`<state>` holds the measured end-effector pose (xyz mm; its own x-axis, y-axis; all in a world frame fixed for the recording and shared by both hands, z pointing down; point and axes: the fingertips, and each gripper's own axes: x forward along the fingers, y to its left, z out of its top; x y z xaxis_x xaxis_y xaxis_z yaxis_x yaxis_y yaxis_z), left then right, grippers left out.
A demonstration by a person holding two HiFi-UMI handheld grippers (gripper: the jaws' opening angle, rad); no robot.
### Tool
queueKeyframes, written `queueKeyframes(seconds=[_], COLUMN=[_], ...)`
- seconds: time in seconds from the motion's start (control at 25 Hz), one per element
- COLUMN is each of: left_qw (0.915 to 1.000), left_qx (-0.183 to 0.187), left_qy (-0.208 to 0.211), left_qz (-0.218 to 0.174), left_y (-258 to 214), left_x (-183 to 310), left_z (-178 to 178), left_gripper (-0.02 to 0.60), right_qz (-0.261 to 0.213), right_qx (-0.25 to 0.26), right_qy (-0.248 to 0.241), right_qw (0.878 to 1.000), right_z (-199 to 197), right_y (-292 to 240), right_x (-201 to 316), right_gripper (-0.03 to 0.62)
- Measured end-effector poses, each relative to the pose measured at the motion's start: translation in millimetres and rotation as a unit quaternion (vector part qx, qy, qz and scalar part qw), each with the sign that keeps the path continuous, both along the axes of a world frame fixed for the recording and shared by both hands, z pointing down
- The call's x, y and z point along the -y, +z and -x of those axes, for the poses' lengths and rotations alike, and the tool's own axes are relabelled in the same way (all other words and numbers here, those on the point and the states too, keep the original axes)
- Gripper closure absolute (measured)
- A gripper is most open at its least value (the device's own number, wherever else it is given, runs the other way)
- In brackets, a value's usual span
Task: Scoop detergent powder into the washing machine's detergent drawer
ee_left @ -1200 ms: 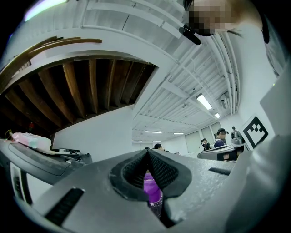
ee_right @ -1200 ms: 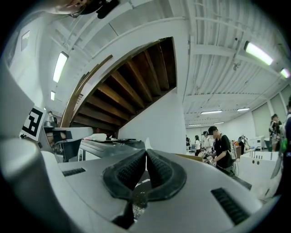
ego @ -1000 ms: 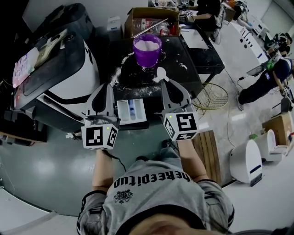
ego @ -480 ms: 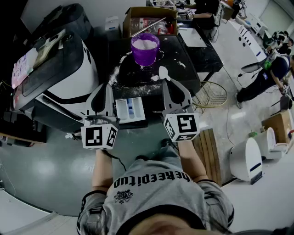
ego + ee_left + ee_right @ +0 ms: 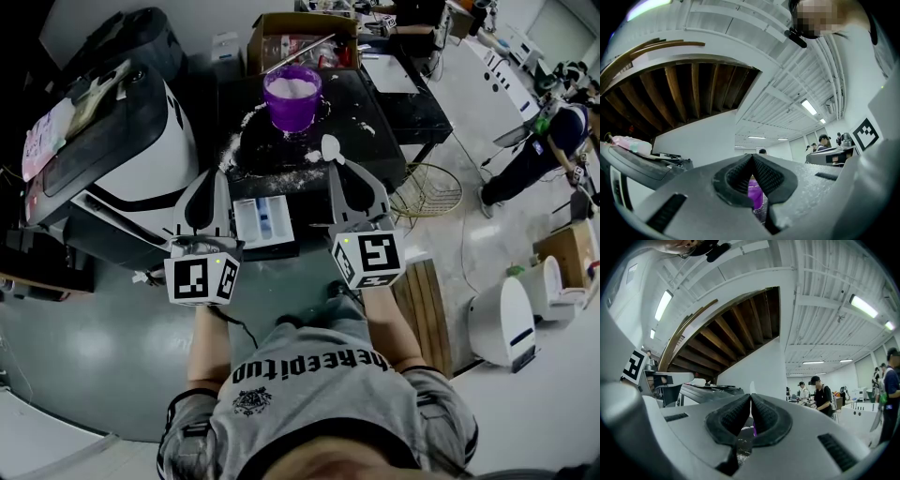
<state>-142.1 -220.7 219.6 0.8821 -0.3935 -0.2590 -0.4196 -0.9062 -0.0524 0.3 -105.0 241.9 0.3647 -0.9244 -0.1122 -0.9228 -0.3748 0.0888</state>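
Your right gripper [image 5: 339, 173] stays clamped on the white plastic scoop [image 5: 330, 147], bowl just past its fingertips; left gripper [image 5: 217, 183] fingers together, empty; barely any shift; purple powder tub [image 5: 292, 103] ahead, white detergent drawer [image 5: 265, 223] between both grippers; scooping likely pending.

In front of you stood a black table [image 5: 370, 141], dusted with spilled white powder [image 5: 242, 142]. A purple bucket [image 5: 292, 103] filled with powder sat toward its far side, and the white detergent drawer [image 5: 265, 223] lay at its near edge, well apart from the bucket.
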Motion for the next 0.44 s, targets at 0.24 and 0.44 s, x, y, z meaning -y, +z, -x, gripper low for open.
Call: queueKeyframes(seconds=[0.24,0.44], left_qw=[1.0,1.0], left_qx=[-0.001,-0.002], left_qy=[0.006,0.008], left_qz=[0.001,0.003], left_y=[0.0,1.5], left_x=[-3.2,-3.9], left_z=[-1.0,-0.6], left_gripper=[0.577,0.577], right_qz=[0.001,0.001], right_qx=[-0.002,-0.003], right_qy=[0.002,0.004], right_qw=[1.0,1.0], right_z=[2.2,2.8], right_y=[0.5,0.7], right_x=[-3.4,-4.6], right_gripper=[0.586,0.586])
